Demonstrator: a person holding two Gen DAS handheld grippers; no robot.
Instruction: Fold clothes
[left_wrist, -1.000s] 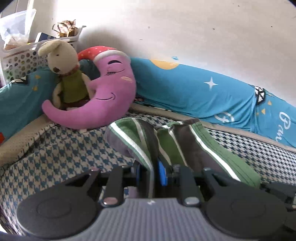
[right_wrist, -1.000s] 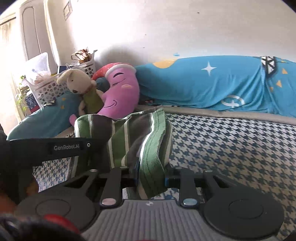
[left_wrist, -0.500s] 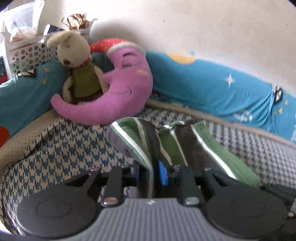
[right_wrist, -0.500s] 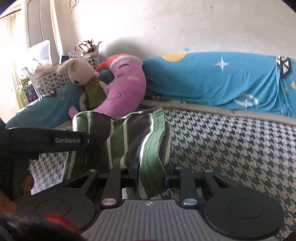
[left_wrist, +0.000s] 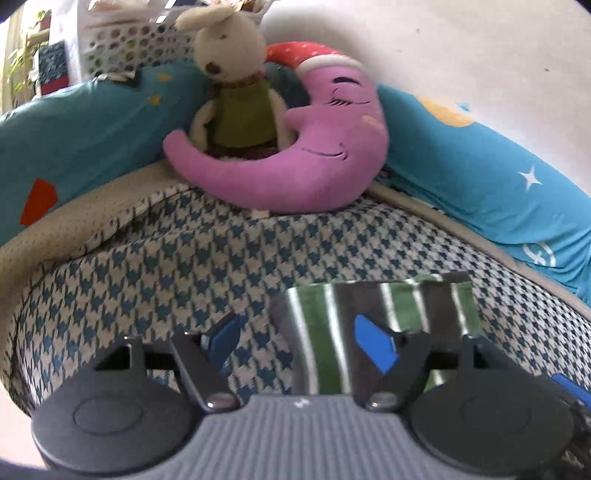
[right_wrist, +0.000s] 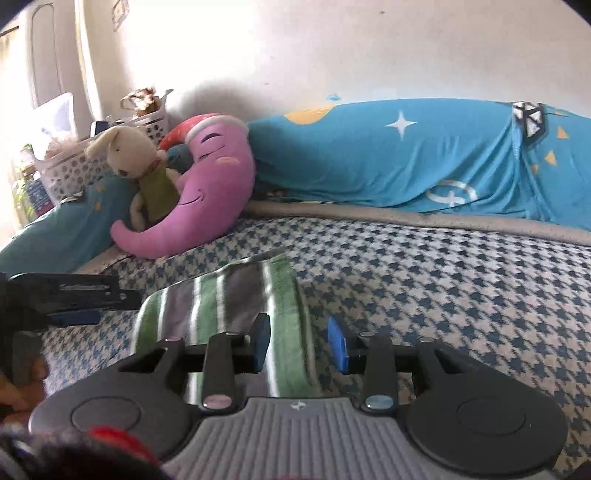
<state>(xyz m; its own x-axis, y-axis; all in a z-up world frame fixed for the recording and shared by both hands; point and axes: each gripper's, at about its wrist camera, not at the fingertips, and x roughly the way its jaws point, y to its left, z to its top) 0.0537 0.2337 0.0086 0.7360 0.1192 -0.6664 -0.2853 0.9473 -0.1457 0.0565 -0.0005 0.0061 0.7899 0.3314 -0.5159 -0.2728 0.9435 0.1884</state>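
While both tongs, left (left_wrist: 301, 341) and right (right_wrist: 300, 345), gape empty, the striped garment (right_wrist: 225, 310) lies flat beneath them.

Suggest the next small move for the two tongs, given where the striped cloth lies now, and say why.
Probably lift both tongs clear and back. The left tongs and right tongs are both open, and the striped cloth lies folded flat on the checked cover, held by neither. Backing away would show whether another fold is needed; the near edge is hidden behind the tongs.
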